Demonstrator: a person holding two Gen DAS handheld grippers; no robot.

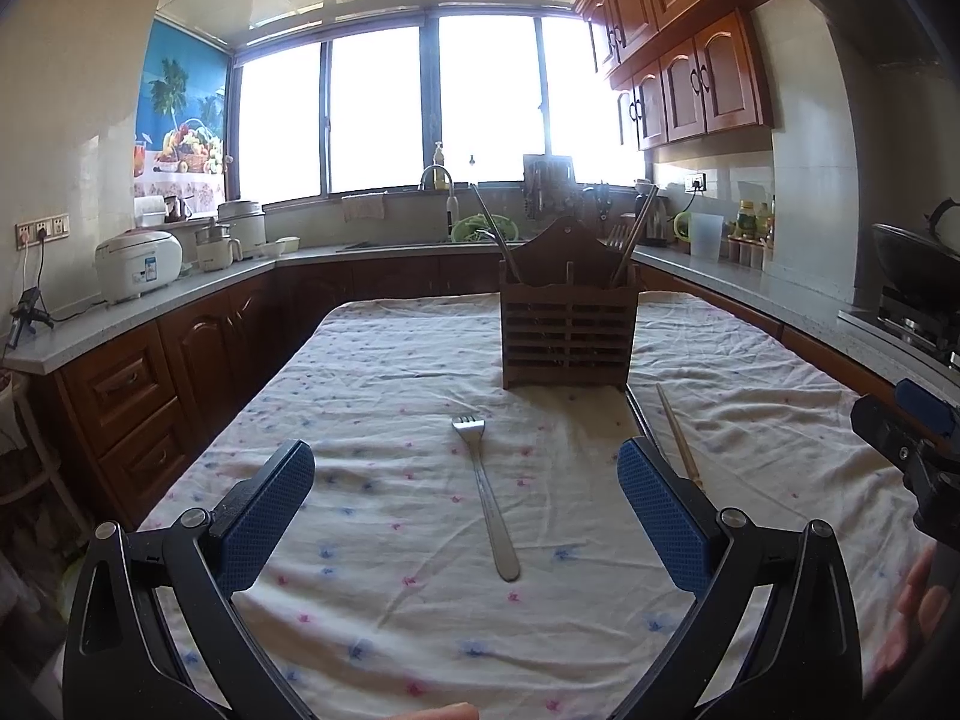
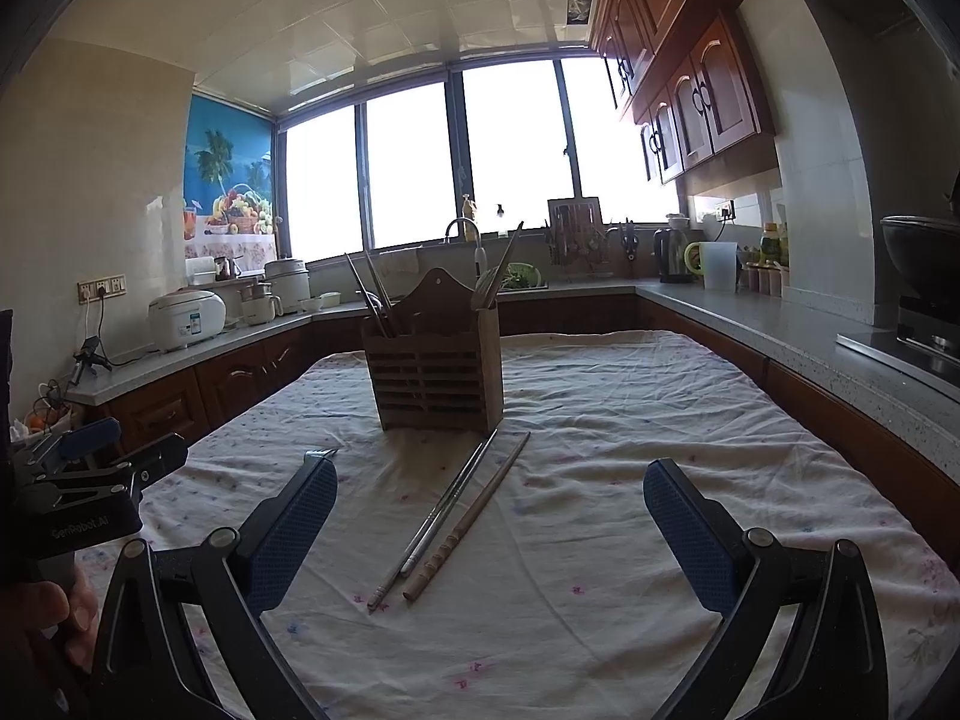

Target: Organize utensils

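Note:
A steel fork (image 1: pixel 487 498) lies on the flowered cloth, tines pointing away, right between the fingers of my left gripper (image 1: pixel 465 468), which is open and holds nothing. Beyond it stands the wooden slatted utensil holder (image 1: pixel 567 333), with chopsticks and a fork standing in its compartments. A wooden chopstick (image 1: pixel 679 441) lies to its right. In the right wrist view, two metal chopsticks (image 2: pixel 441 519) and the wooden chopstick (image 2: pixel 471 519) lie before the holder (image 2: pixel 435 378), between the fingers of my open, empty right gripper (image 2: pixel 491 480).
Grey counters (image 2: pixel 798 354) over brown cabinets ring the table (image 1: pixel 384 618). A rice cooker (image 1: pixel 137 264) sits at left, a sink and faucet (image 1: pixel 437 177) at the back, a kettle (image 2: pixel 672 255) and a wok (image 2: pixel 921 252) at right. A hand (image 2: pixel 42 618) shows at the left.

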